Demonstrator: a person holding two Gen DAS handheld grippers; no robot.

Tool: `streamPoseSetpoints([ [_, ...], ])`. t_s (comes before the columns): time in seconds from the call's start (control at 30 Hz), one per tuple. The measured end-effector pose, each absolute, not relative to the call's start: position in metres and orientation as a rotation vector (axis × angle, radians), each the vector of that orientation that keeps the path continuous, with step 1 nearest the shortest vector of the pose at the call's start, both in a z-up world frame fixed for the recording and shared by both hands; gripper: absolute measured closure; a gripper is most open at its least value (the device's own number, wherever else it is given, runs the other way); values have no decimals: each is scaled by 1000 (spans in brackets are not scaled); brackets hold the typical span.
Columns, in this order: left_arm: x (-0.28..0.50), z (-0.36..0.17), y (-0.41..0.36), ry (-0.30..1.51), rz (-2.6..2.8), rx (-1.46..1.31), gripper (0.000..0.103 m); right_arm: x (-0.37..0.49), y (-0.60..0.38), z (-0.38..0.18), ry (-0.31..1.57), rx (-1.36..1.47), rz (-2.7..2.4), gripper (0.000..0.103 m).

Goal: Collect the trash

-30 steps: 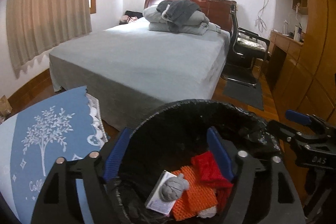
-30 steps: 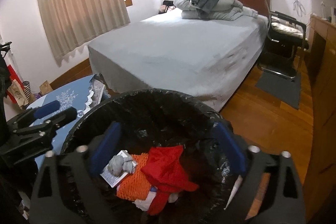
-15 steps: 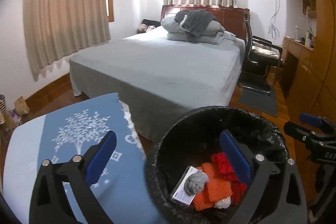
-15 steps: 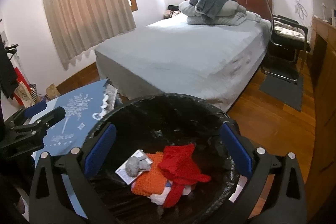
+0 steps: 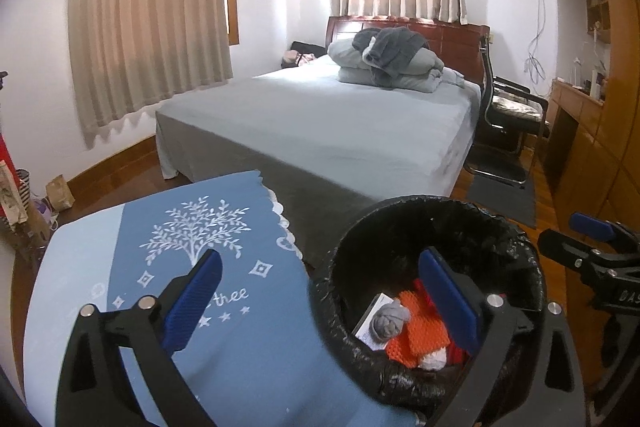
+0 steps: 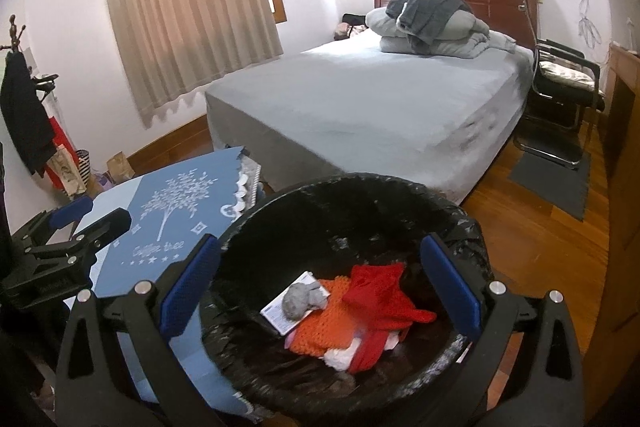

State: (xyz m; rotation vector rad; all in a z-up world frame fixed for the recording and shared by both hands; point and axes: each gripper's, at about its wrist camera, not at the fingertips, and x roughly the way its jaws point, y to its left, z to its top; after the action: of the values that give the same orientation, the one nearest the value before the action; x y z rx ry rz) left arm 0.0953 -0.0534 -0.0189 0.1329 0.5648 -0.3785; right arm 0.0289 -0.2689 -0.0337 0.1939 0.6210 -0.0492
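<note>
Both grippers, left gripper (image 5: 320, 303) and right gripper (image 6: 320, 279), stand wide open and empty above the black-lined trash bin (image 6: 452, 215), where a grey wad (image 6: 304, 299), perhaps paper, lies on orange netting (image 6: 320, 331).

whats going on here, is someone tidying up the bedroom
A person is collecting trash with a two-finger gripper in each hand. Both the left gripper and the right gripper are open and hold nothing; the left one's jaws have just been opening. They hover over a black-lined trash bin beside a table with a blue cloth. In the bin lie a grey wad on a white card, an orange knit piece and a red cloth.
</note>
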Motion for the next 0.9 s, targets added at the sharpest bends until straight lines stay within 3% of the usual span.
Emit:
streamPoseSetpoints([
  [0.9,42,23,-3,472,-326,61,6,0,-212,25,530,116,36,5],
])
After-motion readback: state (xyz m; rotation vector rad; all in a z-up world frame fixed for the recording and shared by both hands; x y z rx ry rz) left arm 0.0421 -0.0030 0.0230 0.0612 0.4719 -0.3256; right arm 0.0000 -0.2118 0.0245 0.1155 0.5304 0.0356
